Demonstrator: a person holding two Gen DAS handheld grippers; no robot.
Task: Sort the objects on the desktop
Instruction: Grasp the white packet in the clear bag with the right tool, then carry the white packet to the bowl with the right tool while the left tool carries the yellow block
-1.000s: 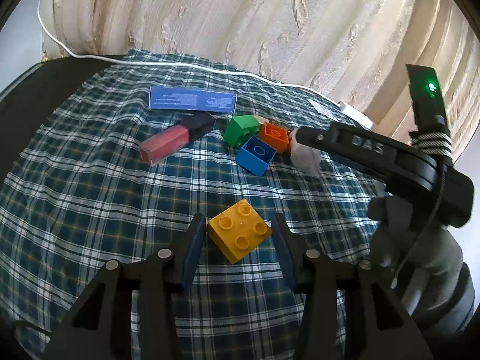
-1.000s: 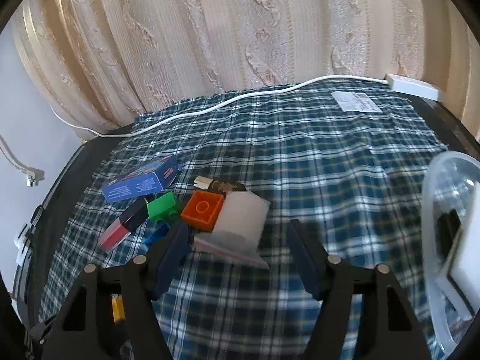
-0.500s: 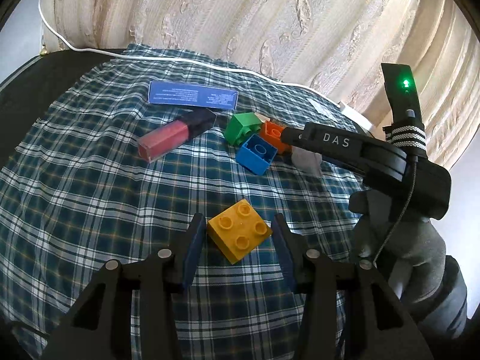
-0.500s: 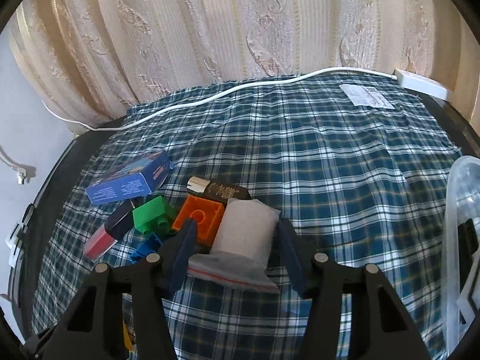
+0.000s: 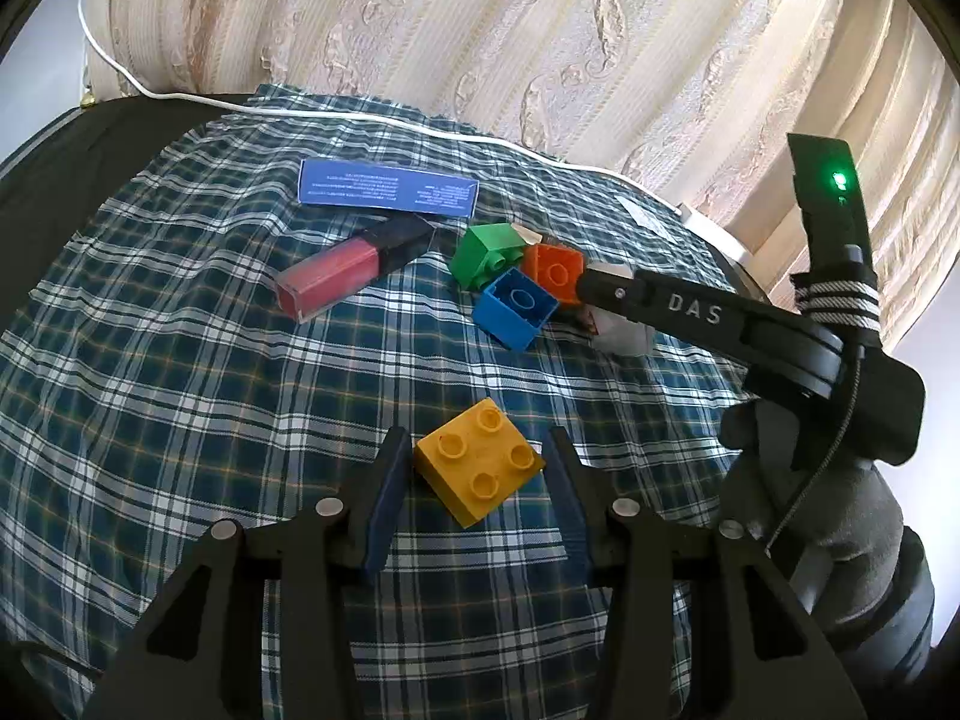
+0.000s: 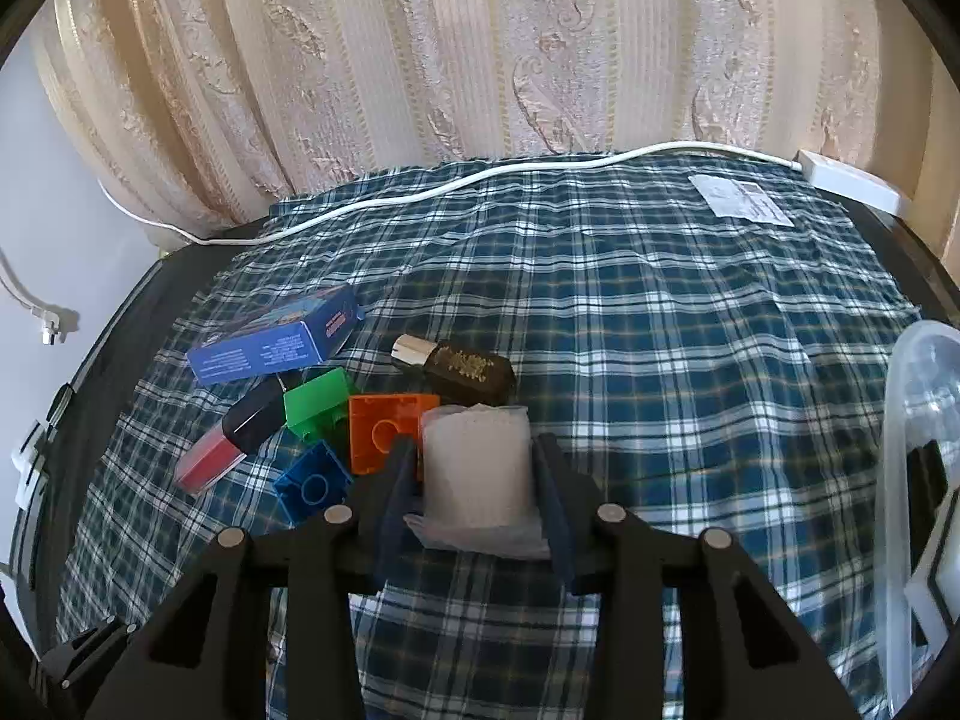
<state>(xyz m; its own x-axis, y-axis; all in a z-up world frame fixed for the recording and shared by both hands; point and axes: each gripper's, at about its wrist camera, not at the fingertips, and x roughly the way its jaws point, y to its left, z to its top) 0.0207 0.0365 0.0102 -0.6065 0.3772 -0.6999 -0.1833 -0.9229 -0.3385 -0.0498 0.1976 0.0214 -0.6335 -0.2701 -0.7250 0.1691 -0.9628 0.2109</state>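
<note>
Your right gripper point(image 6: 474, 474) is closing on the small zip bag point(image 6: 477, 471) of whitish stuff, pads abt touching both sides of it. Left gripper point(image 5: 474, 474) sits half-open around the yellow Duplo-style brick point(image 5: 480, 459), w/ gaps both sides, so no grip there yet.

Progress-wise, I'd say barely started. Pretty much everything's on the plaid cloth point(image 6: 660, 312) in one clump: orange brick point(image 6: 384, 429) at 9 o'clock of the bag, touching it; blue brick point(image 6: 312, 483) at 8; green brick point(image 6: 315, 399) at 10; pink lip gloss tube point(image 6: 231, 441) further out at 9; dark bottle w/ gold flecks point(image 6: 462, 369) at 12; blue carton point(image 6: 276, 342) at 10-11. Clear plastic bin point(image 6: 918, 480) is at 3, something dark and white inside, can't tell what.

Readable text: only "DAS" on the right gripper's arm in left-wrist view. Carton print and the paper slip point(image 6: 741, 204) are too small.
</note>
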